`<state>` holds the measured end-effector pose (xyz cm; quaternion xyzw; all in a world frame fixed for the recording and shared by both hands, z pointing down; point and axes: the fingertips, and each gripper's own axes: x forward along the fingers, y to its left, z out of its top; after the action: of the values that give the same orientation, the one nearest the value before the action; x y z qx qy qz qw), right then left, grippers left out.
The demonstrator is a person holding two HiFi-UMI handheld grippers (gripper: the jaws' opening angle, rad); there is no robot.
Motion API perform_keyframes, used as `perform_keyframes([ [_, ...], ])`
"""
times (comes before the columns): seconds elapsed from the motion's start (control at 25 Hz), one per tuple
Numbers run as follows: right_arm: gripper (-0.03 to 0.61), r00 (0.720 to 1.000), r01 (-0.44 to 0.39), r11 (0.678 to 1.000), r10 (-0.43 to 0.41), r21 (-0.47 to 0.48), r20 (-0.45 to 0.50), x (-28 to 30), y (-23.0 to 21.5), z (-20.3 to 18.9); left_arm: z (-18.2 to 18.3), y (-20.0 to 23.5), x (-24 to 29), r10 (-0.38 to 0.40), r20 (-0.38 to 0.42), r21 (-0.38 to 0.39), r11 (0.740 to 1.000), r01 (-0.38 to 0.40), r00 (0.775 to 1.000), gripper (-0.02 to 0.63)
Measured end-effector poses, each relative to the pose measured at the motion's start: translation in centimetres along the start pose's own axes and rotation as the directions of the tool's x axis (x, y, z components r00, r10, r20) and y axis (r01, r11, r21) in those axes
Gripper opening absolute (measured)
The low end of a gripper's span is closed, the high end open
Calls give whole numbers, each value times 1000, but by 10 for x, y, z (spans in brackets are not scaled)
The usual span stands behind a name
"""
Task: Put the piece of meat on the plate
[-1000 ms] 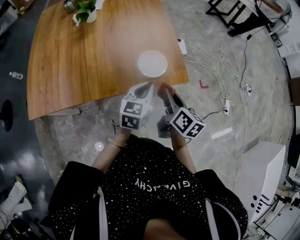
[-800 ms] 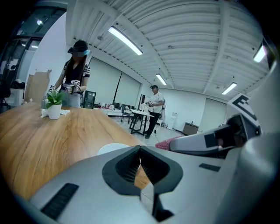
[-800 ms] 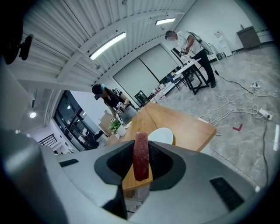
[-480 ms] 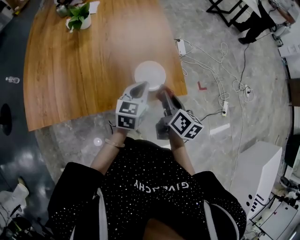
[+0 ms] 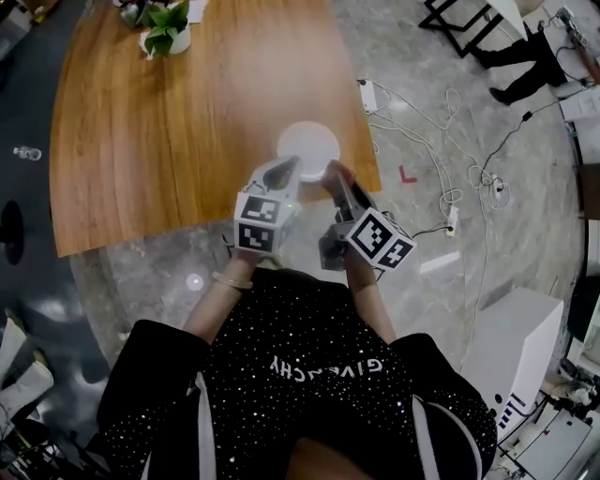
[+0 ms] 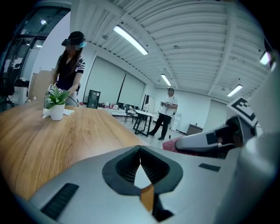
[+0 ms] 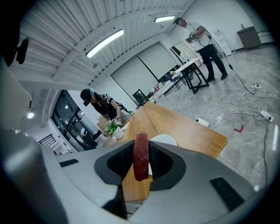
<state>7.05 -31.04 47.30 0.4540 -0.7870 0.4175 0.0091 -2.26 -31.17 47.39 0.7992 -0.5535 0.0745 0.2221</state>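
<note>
The meat is a flat, dark red slab with a fine grainy surface. Its top is squared and its lower end rounded. It stands on edge, clamped upright between the jaws of the right gripper, with its top poking above them. The gripper holds it in the air over the near edge of the wooden table, just beside the near rim of the white plate, which lies bare. The left gripper hovers close alongside, its jaw tips pressed together on nothing. A potted plant stands at the table's far side.
</note>
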Motion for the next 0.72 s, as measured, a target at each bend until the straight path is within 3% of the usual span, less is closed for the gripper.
perform_keyframes([
  [0.44,99,1000,-10,1000,9,-21,-14,30,2,4,13,23,24,-11,11,47,999,10,1000,11],
  [0.72,98,992,2,1000,-2,3,-130,64,-14,2,13,36,40,-1,-9,44,999,1,1000,11],
])
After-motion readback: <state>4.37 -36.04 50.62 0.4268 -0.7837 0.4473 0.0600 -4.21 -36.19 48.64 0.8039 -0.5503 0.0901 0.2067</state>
